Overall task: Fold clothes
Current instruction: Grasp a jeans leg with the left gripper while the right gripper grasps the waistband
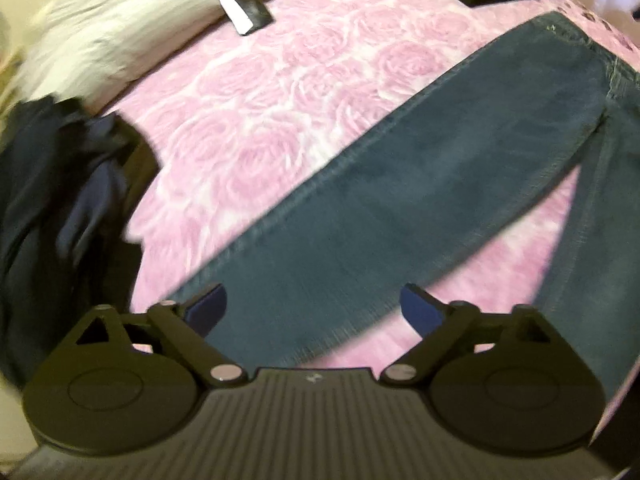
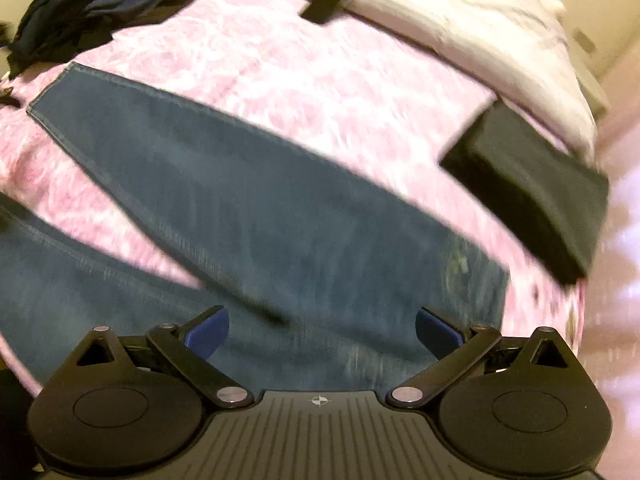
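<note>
No readable text showing anywhere, white tag (image 1: 236, 14) on the far dark item appearing blank, small emblems on gripper housings illegible

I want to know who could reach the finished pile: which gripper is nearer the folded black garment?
Right. The right gripper hovers over the jeans with the folded black garment close by; from the left gripper it lies far across the bed.

Blue jeans (image 1: 400, 184) are lying flat on the pink rose-patterned bedspread (image 1: 256, 92), legs splayed apart. Bedspread is showing in the gap between them.
</note>
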The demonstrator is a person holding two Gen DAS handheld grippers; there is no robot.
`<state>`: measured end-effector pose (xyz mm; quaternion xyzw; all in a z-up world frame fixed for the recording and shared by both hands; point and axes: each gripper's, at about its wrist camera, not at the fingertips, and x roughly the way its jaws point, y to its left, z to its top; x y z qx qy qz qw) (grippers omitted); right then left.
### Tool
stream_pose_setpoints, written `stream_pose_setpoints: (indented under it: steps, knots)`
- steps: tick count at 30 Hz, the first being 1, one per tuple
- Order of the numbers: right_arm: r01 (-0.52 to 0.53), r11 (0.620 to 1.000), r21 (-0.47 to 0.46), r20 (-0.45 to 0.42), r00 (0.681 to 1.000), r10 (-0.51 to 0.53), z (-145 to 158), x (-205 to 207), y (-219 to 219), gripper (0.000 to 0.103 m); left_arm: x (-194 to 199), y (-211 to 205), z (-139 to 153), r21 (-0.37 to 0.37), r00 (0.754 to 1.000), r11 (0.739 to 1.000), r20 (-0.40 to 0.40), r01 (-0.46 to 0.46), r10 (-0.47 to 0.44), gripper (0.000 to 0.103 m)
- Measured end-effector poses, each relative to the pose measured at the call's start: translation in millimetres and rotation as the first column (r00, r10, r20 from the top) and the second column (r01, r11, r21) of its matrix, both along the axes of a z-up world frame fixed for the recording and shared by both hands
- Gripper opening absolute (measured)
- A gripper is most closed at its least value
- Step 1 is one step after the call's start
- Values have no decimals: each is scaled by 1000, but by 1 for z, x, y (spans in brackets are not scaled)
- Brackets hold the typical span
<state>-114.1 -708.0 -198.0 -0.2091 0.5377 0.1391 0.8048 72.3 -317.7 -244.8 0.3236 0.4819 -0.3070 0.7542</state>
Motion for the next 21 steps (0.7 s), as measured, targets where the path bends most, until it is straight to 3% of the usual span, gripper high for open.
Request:
stream_pose_setpoints:
  steps: [3, 9, 11, 13, 15, 18, 19, 20, 21]
  knots:
    - [-47, 999, -15, 10, 999, 47, -7, 32, 14, 78, 43, -6, -32, 6, 994, 995, -29, 102, -102, 77]
    - [-95, 994, -50, -17, 995, 95, -24, 76, 22, 78, 110, -11, -90, 21, 960, 971, -151, 240, -234, 68]
    - [-110, 991, -69, -25, 994, 109, -30, 85, 22, 78, 129, -11, -106, 31, 940, 960, -214, 278, -266, 53]
    - [-121, 989, -90, -40, 992, 117, -36, 92, 21, 79, 140, -10, -120, 39, 906, 944, -296, 328, -302, 45]
    - [-135, 984, -119, -54, 990, 130, -43, 96, 21, 79, 146, -10, -128, 32, 879, 933, -349, 359, -326, 45]
    - [-148, 979, -139, -67, 988, 140, -53, 101, 16, 79, 150, -12, -128, 23, 861, 924, -373, 382, -347, 43]
    - [-147, 979, -138, -74, 988, 138, -56, 103, 13, 79, 150, -12, -126, 23, 857, 920, -373, 391, -355, 30]
    - [-145, 980, -136, -83, 987, 135, -60, 105, 11, 79, 150, -12, -125, 22, 853, 916, -374, 400, -364, 9]
    - [-147, 980, -134, -92, 987, 135, -63, 107, 9, 79, 146, -12, -121, 26, 852, 910, -362, 415, -378, 8]
